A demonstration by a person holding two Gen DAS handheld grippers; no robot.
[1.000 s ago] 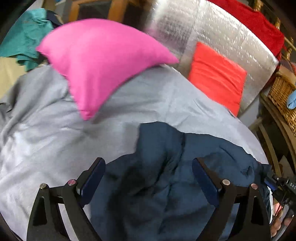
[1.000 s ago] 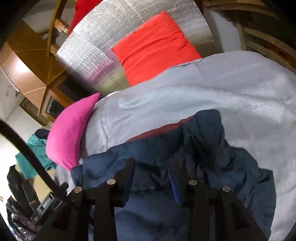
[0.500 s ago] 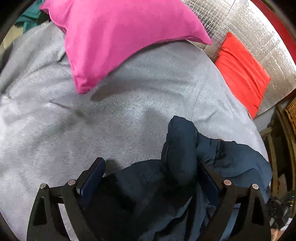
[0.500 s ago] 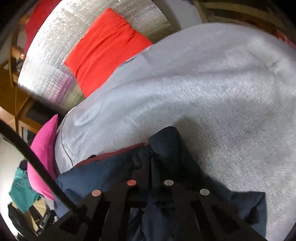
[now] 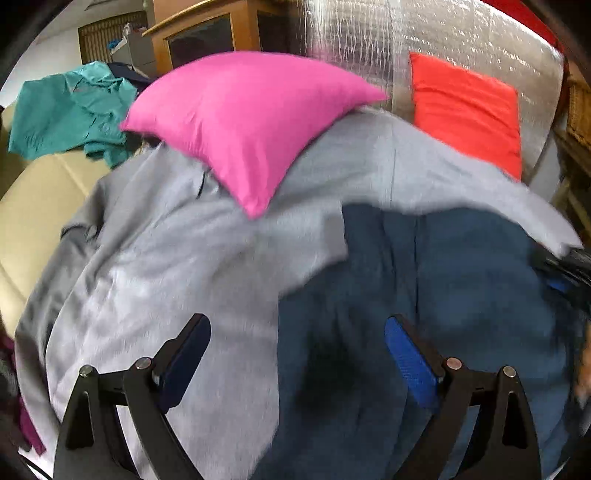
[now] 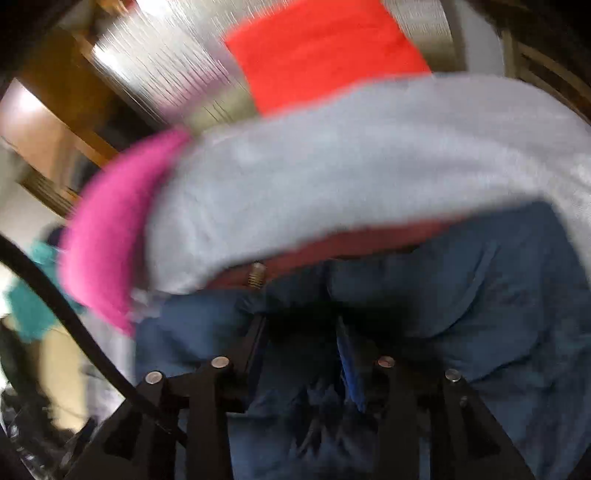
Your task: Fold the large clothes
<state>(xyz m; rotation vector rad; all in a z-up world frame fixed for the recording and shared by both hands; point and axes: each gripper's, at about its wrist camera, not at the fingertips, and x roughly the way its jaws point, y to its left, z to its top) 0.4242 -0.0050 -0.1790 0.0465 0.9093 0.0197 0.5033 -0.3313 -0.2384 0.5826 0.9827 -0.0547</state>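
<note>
The navy jacket [image 5: 424, 295] lies under the wide-open, empty left gripper [image 5: 295, 354], its right part nearer the half-open right gripper [image 6: 301, 332], whose hold I cannot tell.

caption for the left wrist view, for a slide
Open left gripper above a navy jacket on a grey sheet, pink cushion behind.

a lived-in home room: cushions [image 5: 255, 122] on a grey-covered bed [image 5: 155, 266], wooden cabinet [image 5: 207, 33], strewn clothes [image 5: 70, 110].
</note>
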